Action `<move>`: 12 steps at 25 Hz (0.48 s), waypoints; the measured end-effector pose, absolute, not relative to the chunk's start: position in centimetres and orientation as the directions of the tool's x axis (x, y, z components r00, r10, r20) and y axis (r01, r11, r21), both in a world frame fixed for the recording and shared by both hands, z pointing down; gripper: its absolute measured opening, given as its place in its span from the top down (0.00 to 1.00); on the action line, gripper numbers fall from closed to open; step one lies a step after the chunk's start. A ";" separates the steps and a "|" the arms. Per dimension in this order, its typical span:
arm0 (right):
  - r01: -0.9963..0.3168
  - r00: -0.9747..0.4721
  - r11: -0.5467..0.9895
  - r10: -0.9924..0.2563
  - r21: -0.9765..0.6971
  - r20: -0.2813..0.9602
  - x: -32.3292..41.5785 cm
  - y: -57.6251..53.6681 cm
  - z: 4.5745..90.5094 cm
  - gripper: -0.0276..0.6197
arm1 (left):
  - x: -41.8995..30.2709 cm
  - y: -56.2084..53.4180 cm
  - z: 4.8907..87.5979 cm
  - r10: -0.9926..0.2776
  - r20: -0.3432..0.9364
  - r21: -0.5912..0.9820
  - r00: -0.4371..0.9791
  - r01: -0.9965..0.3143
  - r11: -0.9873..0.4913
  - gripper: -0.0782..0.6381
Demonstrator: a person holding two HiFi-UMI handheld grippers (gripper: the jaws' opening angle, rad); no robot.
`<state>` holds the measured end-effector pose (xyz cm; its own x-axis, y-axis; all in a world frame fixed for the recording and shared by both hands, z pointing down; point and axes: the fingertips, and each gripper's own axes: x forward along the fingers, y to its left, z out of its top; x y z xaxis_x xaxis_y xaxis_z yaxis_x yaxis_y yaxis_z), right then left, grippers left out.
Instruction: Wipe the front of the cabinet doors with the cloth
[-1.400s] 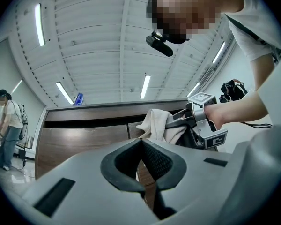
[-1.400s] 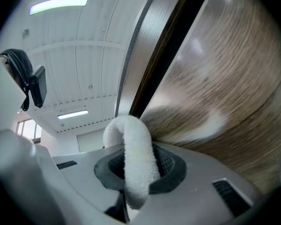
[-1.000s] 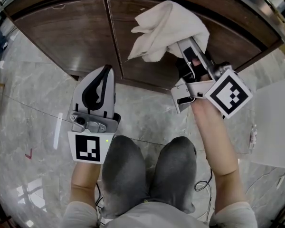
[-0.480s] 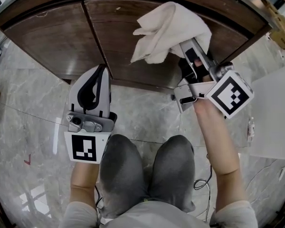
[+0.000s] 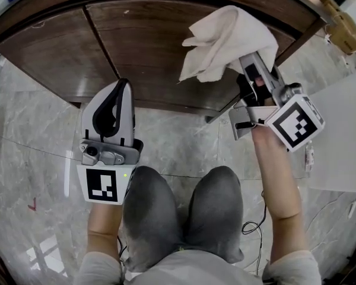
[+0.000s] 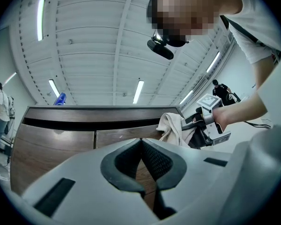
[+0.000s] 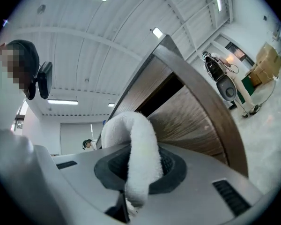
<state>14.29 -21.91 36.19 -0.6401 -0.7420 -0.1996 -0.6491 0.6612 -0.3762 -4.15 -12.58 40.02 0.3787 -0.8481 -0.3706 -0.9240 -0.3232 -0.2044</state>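
Right gripper point(image 5: 247, 61) jaws clamped on cloth point(image 5: 228, 37), bunched upper right of frame, at outer edge of right cabinet door point(image 5: 148, 46). Left gripper point(image 5: 120, 91) jaws together, empty, lower left. Likely mid-wipe; share done unclear, left cabinet door point(image 5: 41, 46) probably pending

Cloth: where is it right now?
Head view, upper right: the cloth is clamped in the right gripper, in front of the right cabinet door.

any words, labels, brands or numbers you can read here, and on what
No readable text in any view.
The square marker on the left gripper: a pattern only, no letters.
The one on the right gripper: likewise.
The cabinet doors and cloth: no print.
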 end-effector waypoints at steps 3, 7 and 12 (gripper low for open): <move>-0.671 -0.615 0.641 -0.762 -0.372 -0.203 16.6 -21.7 36.2 0.85 | -3.2 -12.7 40.0 -0.841 -0.373 -0.203 0.391 -0.919 -0.337 0.88; -0.710 -0.574 0.605 -0.794 -0.360 -0.201 20.2 -21.3 36.4 0.85 | -1.3 -12.7 40.3 -0.829 -0.380 -0.207 0.409 -0.912 -0.355 0.88; -0.758 -0.527 0.559 -0.829 -0.336 -0.189 22.3 -20.8 36.8 0.85 | -1.1 -12.6 41.0 -0.826 -0.371 -0.197 0.425 -0.905 -0.377 0.88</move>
